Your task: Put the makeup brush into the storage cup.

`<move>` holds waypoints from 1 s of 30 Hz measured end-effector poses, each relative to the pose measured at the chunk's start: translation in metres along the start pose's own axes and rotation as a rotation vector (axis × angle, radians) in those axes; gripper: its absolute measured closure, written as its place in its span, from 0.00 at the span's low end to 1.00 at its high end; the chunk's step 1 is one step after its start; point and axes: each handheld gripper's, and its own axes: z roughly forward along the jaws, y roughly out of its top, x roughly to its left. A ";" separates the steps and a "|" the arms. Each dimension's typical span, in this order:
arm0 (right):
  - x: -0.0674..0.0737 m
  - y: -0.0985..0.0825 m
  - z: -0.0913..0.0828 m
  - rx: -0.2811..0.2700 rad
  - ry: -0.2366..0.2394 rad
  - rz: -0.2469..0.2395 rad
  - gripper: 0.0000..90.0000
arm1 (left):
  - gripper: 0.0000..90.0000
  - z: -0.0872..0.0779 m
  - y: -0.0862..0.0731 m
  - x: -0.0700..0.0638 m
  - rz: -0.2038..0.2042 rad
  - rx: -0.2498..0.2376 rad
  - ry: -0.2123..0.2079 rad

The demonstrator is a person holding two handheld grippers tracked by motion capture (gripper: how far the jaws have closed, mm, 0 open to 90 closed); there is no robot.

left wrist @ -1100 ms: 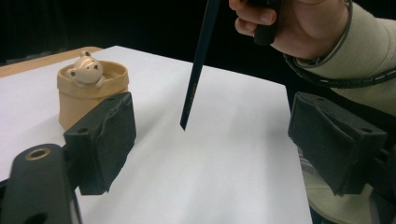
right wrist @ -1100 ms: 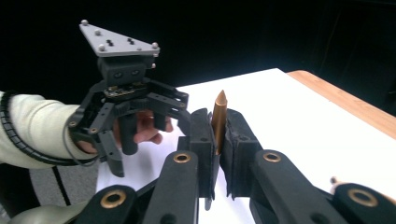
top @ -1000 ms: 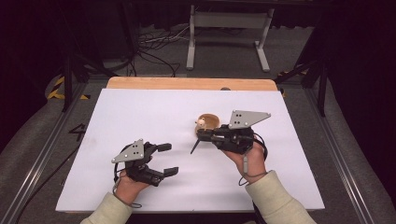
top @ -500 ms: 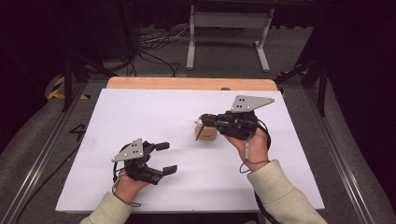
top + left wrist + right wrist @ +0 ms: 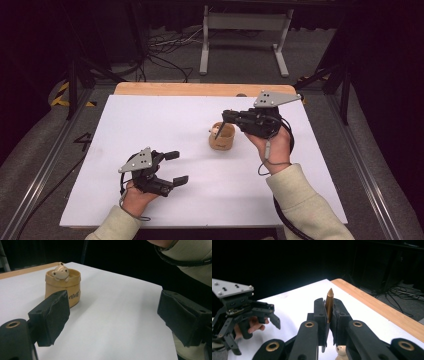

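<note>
High view places the right gripper [image 5: 227,116] right of centre, its jaws pressed together on a slim tan pointed stick [image 5: 218,131] whose lower end reaches into the squat tan ceramic pot [image 5: 221,137] standing at mid-frame on the white tabletop sheet [image 5: 165,115]. Right gripper view confirms the pinch: the pointed stick [image 5: 329,303] stands upright between the two black pads. The left gripper [image 5: 172,167] rests at lower left of the high view, jaws spread wide and holding nothing, well apart from the pot. Left gripper view shows a small cream bear figure [image 5: 60,271] perched on the rim at the upper left of the frame. Risk, as a judgement: the stick is gripped along a narrow line, so a sideways pull could rotate it in the pads or drop it; dragging it against the rim could tip the unsupported pot. The sheet is smooth and bare, laid over a wooden board [image 5: 200,89]. Beyond it lie a grey carpeted floor, loose black cables [image 5: 160,47] and a grey metal stand [image 5: 243,35] in a dark room.
</note>
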 end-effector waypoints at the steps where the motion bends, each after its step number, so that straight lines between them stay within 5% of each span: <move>1: -0.001 0.000 0.000 -0.003 -0.006 0.002 0.93 | 0.13 0.000 0.000 0.000 0.000 0.000 0.004; 12: -0.007 0.002 0.001 -0.021 -0.081 0.024 0.93 | 0.12 -0.001 0.000 0.002 0.001 0.001 0.019; 30: -0.018 -0.003 0.012 0.005 -0.175 -0.014 0.93 | 0.12 -0.004 -0.001 0.004 -0.015 -0.011 0.029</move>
